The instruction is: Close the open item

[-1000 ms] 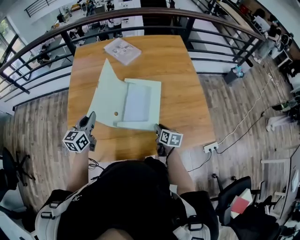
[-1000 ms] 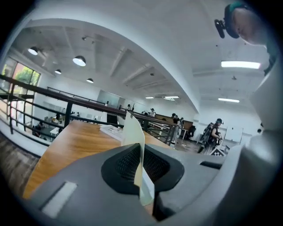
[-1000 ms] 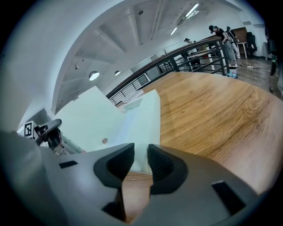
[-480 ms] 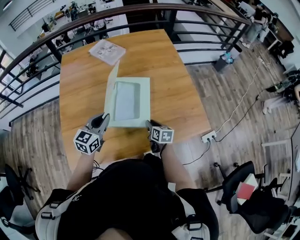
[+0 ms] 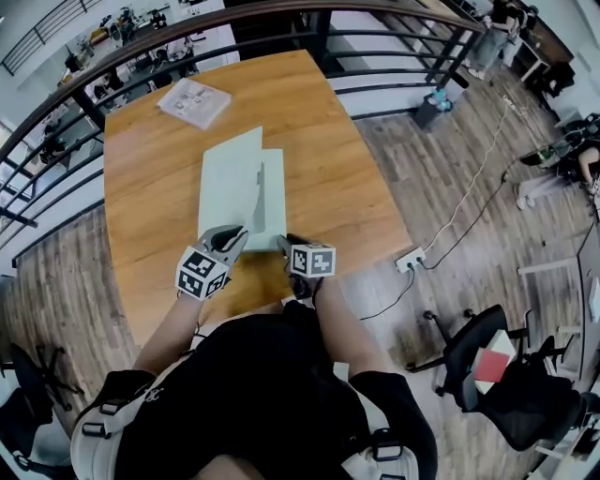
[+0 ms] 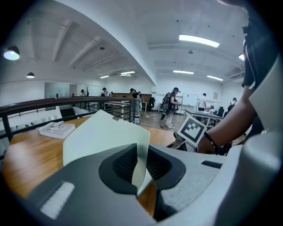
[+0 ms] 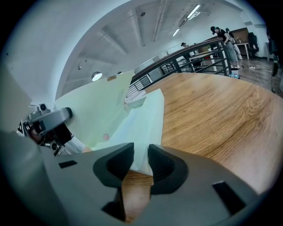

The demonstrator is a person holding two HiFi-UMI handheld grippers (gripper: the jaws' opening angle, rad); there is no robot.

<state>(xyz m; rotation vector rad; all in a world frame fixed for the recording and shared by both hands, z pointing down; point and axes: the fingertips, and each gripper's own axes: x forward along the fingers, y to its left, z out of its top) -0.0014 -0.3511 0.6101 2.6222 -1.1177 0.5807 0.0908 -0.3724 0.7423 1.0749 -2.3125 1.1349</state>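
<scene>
A pale green folder point(image 5: 274, 192) lies on the wooden table point(image 5: 150, 178). Its cover flap point(image 5: 230, 173) leans over the base, nearly down. My left gripper point(image 5: 236, 236) is at the flap's near edge. In the left gripper view the flap point(image 6: 101, 137) runs between the pads and my left gripper point(image 6: 140, 165) is opening, with a gap beside the sheet. My right gripper point(image 5: 284, 242) is at the folder's near right corner. Its jaws are opening too, and the folder's corner point(image 7: 146, 128) sits at the tips of my right gripper point(image 7: 140, 161) without being pressed.
A booklet point(image 5: 193, 101) lies at the table's far left corner. A dark railing point(image 5: 234, 19) runs behind the table. A power strip point(image 5: 408, 261) and cables lie on the floor to the right, near an office chair point(image 5: 469, 366).
The flap swung up from lying open on the left and over onto the base. My left gripper moved right with it. My right gripper stayed at the near right corner.
</scene>
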